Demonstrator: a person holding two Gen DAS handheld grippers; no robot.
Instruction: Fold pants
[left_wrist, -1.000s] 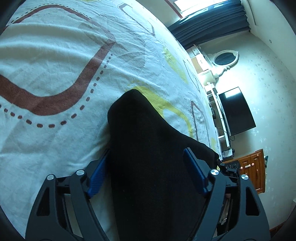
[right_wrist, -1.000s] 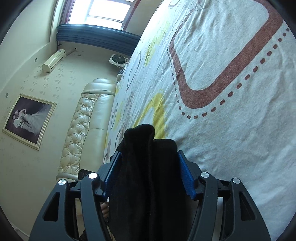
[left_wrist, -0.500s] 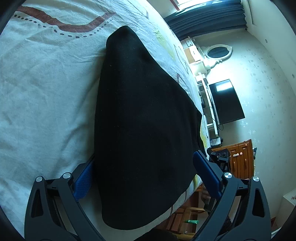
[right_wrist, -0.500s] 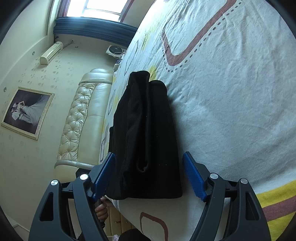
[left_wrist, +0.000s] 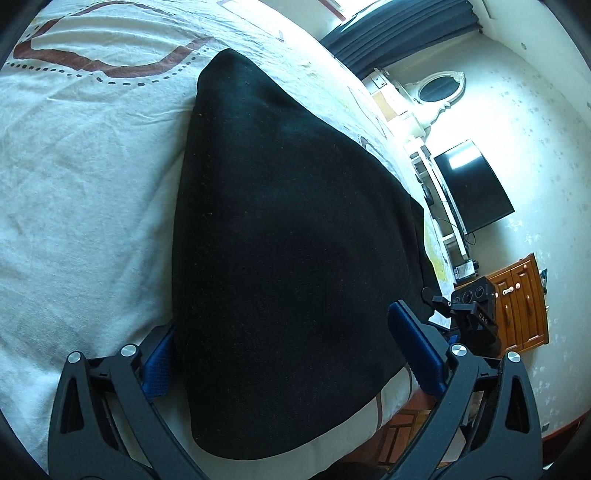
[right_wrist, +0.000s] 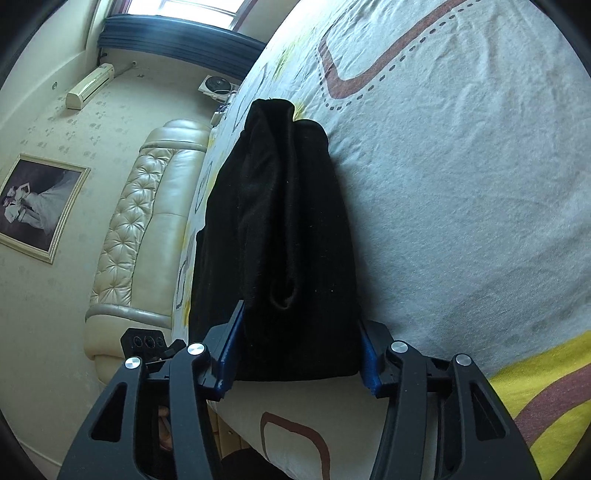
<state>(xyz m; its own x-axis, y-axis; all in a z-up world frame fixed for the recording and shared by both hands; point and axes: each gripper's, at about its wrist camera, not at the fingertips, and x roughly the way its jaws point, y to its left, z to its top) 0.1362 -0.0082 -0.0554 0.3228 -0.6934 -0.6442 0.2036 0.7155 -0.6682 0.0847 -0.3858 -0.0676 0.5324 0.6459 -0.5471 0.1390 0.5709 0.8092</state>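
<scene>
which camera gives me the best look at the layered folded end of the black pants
The right wrist view. There the black pants show their stacked layers and a rolled fold opening between the blue fingers. The left wrist view shows the pants only as one smooth dark surface on the bedsheet, no layers visible.

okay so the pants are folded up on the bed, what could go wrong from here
The folded black fabric pants lie close to the edge of the white patterned bedsheet; a tug toward that edge could drag them off. The right gripper, whose jaws have just been closing, hugs the bundle's end, so pulling back may snag it and undo the fold. The left gripper stands wide open.
</scene>
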